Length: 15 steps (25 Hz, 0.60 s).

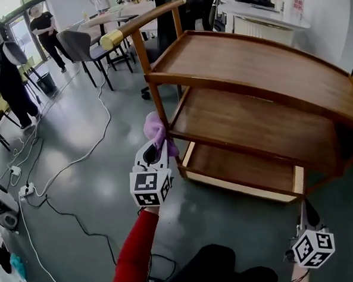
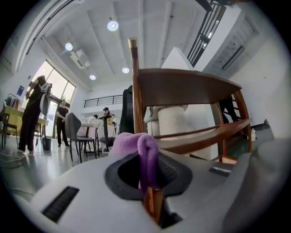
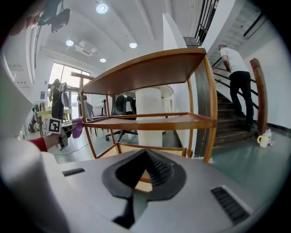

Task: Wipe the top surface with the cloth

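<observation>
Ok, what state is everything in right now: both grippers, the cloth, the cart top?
left gripper: shut on the cloth.
right gripper: shut, nothing between its jaws.
cloth: bunched, pinched in the left gripper, off the cart.
cart top: bare, cloth not touching it.

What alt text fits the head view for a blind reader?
The left gripper holds a purple cloth close to the corner post of a three-shelf wooden cart. The right gripper, shut and empty, hangs lower right.

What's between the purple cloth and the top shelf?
Just the cart's wooden corner post, seen in the head view; the cloth sits beside it, below the top shelf.
</observation>
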Motion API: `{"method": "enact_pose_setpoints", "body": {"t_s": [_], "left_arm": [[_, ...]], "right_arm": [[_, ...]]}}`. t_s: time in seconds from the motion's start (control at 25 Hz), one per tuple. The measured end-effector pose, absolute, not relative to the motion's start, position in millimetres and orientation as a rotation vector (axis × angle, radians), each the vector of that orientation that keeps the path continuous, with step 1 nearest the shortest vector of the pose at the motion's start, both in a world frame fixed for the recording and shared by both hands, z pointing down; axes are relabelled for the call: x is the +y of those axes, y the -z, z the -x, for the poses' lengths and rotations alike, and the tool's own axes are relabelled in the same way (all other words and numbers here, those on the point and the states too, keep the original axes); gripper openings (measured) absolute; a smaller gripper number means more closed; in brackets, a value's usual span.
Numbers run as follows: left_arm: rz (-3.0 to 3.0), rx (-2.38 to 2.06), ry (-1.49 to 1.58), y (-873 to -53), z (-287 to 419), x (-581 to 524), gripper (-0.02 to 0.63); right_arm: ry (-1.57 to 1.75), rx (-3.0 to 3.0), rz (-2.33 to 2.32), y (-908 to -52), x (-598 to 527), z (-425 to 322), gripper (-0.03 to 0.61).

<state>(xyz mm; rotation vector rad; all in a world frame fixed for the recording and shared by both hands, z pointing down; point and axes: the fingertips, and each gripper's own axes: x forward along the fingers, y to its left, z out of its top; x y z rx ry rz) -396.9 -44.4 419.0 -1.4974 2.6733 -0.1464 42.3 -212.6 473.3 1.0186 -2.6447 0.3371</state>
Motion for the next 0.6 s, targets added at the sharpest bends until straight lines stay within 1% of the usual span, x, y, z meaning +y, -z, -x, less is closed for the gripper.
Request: {"method": "enact_pose_setpoints", "body": {"t_s": [0.16,0.36,0.6], "left_arm": [[1.568,2.812,0.183,-499,396,-47,0.048],[1.66,2.965,0.303,-600,396,-68,0.048],[1.719,3.063,0.456,-655,400,-83,0.048]], "right_arm": [[-0.346,-2.615,-1.019,-483,-208,-53,0.003],[-0.367,-2.582,-0.98,-504,-204,-51,0.003],[-0.372,-2.563,-0.976,-512,-205,-55,0.003]]}}
